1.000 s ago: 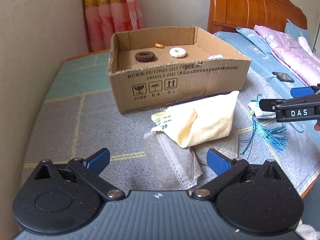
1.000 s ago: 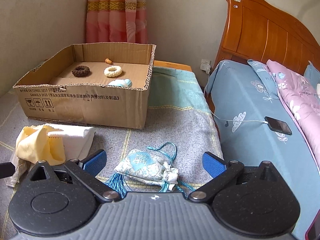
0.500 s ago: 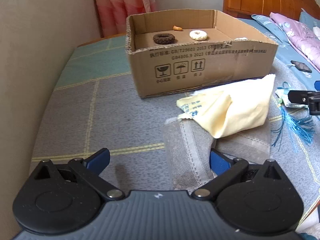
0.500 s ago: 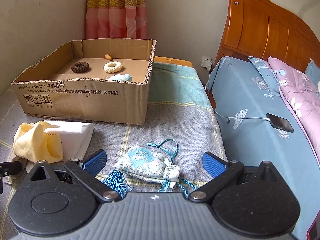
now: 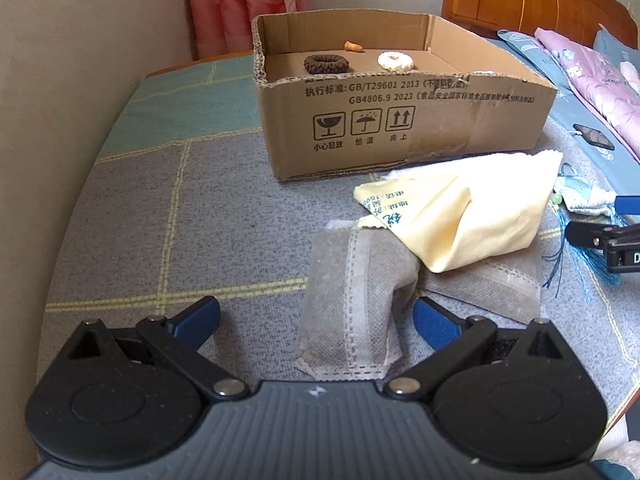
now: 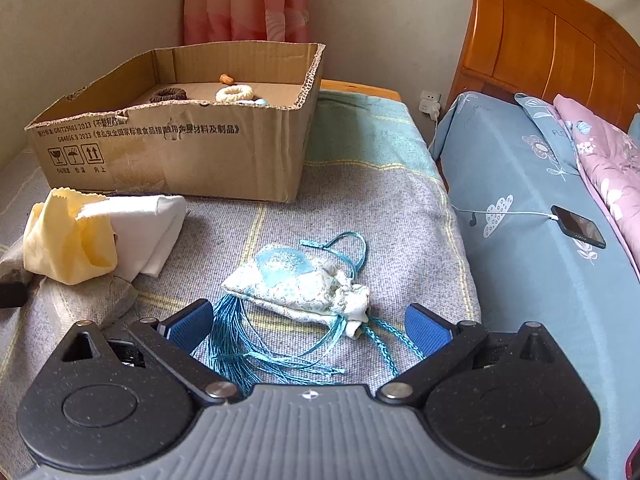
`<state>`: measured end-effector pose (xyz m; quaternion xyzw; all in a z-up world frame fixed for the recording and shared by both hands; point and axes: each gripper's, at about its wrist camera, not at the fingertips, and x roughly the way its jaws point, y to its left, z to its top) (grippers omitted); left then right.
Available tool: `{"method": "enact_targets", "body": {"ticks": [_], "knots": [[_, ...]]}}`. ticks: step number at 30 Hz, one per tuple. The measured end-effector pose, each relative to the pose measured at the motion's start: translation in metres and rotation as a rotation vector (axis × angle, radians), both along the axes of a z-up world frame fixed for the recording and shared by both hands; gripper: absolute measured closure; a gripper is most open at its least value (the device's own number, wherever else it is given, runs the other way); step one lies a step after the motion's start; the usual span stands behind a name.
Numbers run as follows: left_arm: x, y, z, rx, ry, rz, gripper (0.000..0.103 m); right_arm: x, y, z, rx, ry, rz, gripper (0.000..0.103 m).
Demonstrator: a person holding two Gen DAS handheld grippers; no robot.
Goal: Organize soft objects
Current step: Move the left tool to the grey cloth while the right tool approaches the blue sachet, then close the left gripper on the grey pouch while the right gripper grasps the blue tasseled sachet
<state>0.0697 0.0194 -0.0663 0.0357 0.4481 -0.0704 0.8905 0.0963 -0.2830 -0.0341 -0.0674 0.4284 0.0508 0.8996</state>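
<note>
Both tongs read wide open and empty: we log the left gripper (image 5: 316, 322) low over the blanket with the near end of the grey non-woven cloth (image 5: 352, 308) lying between its spread blue pads, neither pad touching it, and the right gripper (image 6: 306, 326) likewise spread, its pads on either side of the tassel and cords of the sachet. Ahead of both tongs we note the grey-and-green checked blanket (image 5: 168, 216), and on it, beyond the cloths, the cardboard box (image 5: 404, 120), upright and open-topped. To the right of the right gripper we see the bed with the blue sheet (image 6: 532, 248). Just ahead and right of the left gripper, the yellow cloth (image 5: 472, 216) lies on top of the grey one; from the right wrist view a white cloth (image 6: 148, 232) sits against it, left of the right gripper. The embroidered blue sachet (image 6: 296, 284) rests just ahead of the right gripper's pads. A phone (image 6: 578, 226) lies on the sheet, cable attached. Inside the box we count a brown scrunchie (image 5: 326, 63), a cream scrunchie (image 5: 395, 61), and a small orange piece (image 5: 353, 46) nearer the back wall.
</note>
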Motion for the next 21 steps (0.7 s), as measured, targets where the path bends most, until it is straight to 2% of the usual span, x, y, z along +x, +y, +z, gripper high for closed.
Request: {"method": "enact_targets", "body": {"ticks": [7, 14, 17, 19, 21], "knots": [[0.0028, -0.0007, -0.0021, -0.018, -0.026, -0.037, 0.001, 0.0015, -0.006, -0.0088, 0.054, 0.016, 0.005, 0.0], [0.0056, -0.0081, 0.001, -0.06, -0.029, -0.082, 0.004, 0.0016, -0.0064, -0.0104, 0.055, 0.005, 0.009, 0.0], [0.0044, -0.0085, 0.0035, -0.062, -0.039, -0.083, 0.015, 0.0013, -0.0063, -0.0105, 0.055, 0.005, 0.009, 0.0], [0.0043, -0.0056, 0.0054, -0.068, -0.048, -0.067, 0.028, 0.0013, -0.0063, -0.0106, 0.055, 0.004, 0.009, 0.0], [0.0048, -0.0039, 0.0065, -0.067, -0.048, -0.062, 0.033, 0.0013, -0.0062, -0.0106, 0.055, 0.005, 0.009, 0.0]]}}
